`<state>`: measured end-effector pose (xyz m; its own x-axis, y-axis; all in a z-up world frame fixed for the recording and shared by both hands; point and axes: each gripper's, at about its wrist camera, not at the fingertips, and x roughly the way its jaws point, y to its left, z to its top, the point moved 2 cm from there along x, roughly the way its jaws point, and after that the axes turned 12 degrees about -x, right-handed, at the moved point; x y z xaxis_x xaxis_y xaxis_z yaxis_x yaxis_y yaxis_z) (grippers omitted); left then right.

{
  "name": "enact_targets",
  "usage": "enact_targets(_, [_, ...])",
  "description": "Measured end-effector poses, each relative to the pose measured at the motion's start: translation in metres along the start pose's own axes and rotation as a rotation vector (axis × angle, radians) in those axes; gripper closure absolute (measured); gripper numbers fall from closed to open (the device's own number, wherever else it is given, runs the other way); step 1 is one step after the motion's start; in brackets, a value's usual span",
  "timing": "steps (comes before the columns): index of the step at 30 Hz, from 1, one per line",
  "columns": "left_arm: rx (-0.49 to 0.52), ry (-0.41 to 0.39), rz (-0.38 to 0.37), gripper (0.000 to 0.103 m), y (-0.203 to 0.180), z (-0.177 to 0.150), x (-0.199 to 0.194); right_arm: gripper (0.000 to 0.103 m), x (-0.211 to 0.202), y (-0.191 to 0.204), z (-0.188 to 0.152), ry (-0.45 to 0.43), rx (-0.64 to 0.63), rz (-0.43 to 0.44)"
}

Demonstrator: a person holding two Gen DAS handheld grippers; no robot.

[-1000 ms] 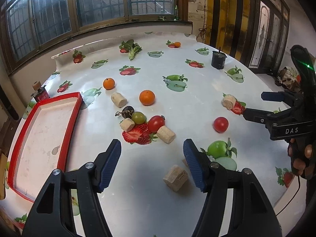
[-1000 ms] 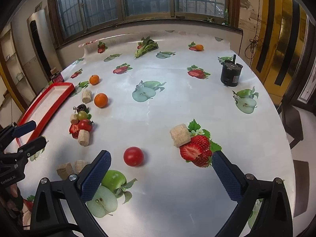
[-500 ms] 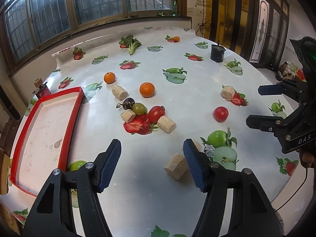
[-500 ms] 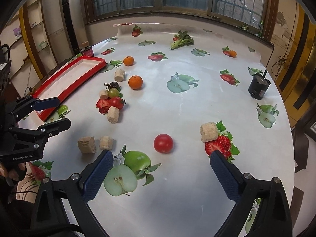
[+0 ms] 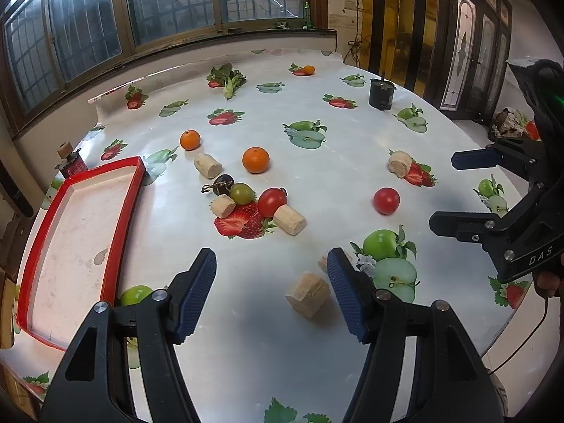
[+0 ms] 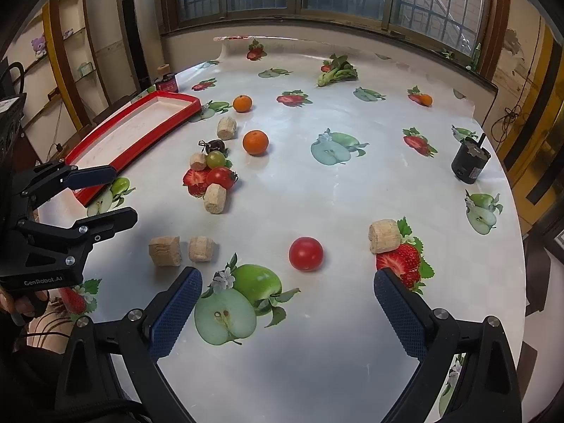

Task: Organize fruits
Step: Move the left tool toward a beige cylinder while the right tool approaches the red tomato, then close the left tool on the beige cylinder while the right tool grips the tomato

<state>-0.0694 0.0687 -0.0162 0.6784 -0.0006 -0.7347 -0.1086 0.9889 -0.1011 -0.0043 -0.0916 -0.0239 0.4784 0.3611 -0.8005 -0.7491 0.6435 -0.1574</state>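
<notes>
Real fruit lies on a fruit-print tablecloth: two oranges (image 5: 256, 159) (image 5: 190, 139), a green grape (image 5: 242, 192), a dark grape (image 5: 223, 180), a stemmed tomato (image 5: 271, 202) and a lone red tomato (image 5: 386, 200) (image 6: 306, 253). A red-rimmed tray (image 5: 125, 218) (image 6: 141, 137) stands empty at the left. My left gripper (image 5: 271, 292) is open and empty above the near table, a cork block (image 5: 308, 294) between its fingers' line. My right gripper (image 6: 289, 313) is open and empty, just short of the lone tomato.
Several cork cylinders (image 5: 289, 220) (image 6: 383, 236) lie among the fruit. A black pot (image 6: 470, 162) stands at the far right, a small red jar (image 5: 72, 165) beyond the tray, a toy vegetable (image 6: 335, 72) at the far edge. The table's rounded edge runs near both grippers.
Both grippers have pulled back and risen, so more of the table shows. The right wrist view has swung left toward the tray. Nothing was grasped; the fruit has not moved.
</notes>
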Motion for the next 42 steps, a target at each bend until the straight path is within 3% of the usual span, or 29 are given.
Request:
enact_targets(24, [-0.004,0.031,-0.034,0.038,0.003,-0.009,0.005,0.005,0.006,0.001,-0.005,0.011,0.002,0.016])
enact_targets(35, [0.007,0.111,-0.115,0.039,-0.002,-0.019,0.021,0.021,0.027,-0.003,-0.015,0.045,0.028,0.068])
enact_targets(42, [0.039,0.152,-0.108,0.039,-0.006,-0.028,0.038,0.031,0.045,-0.011,-0.014,0.06,0.048,0.094])
